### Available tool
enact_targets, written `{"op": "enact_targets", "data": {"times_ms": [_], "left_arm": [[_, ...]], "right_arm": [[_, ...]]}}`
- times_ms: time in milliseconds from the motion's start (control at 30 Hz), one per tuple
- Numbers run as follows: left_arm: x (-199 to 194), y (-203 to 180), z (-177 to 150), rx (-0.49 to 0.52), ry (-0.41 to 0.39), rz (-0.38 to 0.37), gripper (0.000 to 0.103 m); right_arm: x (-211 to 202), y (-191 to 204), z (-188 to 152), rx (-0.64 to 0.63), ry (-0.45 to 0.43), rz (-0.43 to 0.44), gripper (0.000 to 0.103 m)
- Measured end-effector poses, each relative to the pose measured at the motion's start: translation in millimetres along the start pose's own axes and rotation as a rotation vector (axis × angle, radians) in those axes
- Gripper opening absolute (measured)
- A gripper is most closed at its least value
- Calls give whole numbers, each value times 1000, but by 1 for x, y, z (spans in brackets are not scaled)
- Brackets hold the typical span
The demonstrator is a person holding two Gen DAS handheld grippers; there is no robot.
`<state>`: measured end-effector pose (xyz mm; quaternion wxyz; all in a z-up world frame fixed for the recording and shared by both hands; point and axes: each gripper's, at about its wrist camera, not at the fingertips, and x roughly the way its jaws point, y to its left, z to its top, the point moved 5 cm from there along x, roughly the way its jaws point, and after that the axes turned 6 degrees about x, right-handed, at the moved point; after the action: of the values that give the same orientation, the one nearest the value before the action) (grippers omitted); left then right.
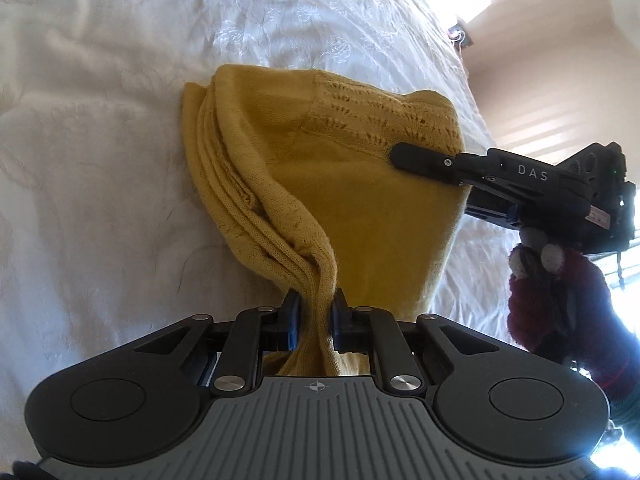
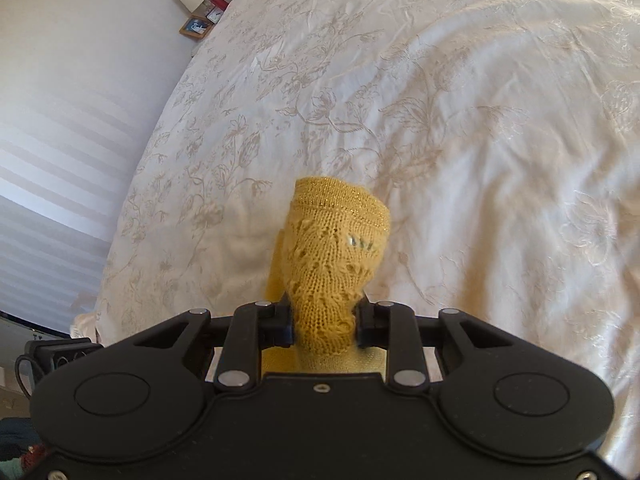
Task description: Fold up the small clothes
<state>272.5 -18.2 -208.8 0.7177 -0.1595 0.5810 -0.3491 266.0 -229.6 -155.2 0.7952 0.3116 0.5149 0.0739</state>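
Left hand-held gripper [image 1: 313, 320] clamped near ribbed hem of yellow knit garment [image 1: 340, 168]; right hand-held gripper [image 2: 325, 322] clamped far lace edge. We judged knit soft, light, stretchy; take hold at edges.

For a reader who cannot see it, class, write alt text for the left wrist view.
The left gripper is shut on a bunched ribbed edge of a mustard-yellow knitted garment that lies on a white embroidered bedspread. From the right, the black right gripper grips the garment's lacy far side.
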Motion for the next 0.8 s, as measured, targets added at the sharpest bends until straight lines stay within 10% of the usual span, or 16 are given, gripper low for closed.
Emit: {"op": "enact_targets", "data": {"times_ms": [233, 567, 800], "left_arm": [[23, 34, -31, -134, 40, 246, 19], [-11, -7, -33, 27, -79, 436, 25], [2, -56, 23, 250, -210, 484, 58]], "right_arm": [[-6, -73, 15, -45, -93, -369, 43], [-30, -63, -1, -178, -119, -271, 58], [-23, -54, -18, -244, -118, -261, 74]]}}
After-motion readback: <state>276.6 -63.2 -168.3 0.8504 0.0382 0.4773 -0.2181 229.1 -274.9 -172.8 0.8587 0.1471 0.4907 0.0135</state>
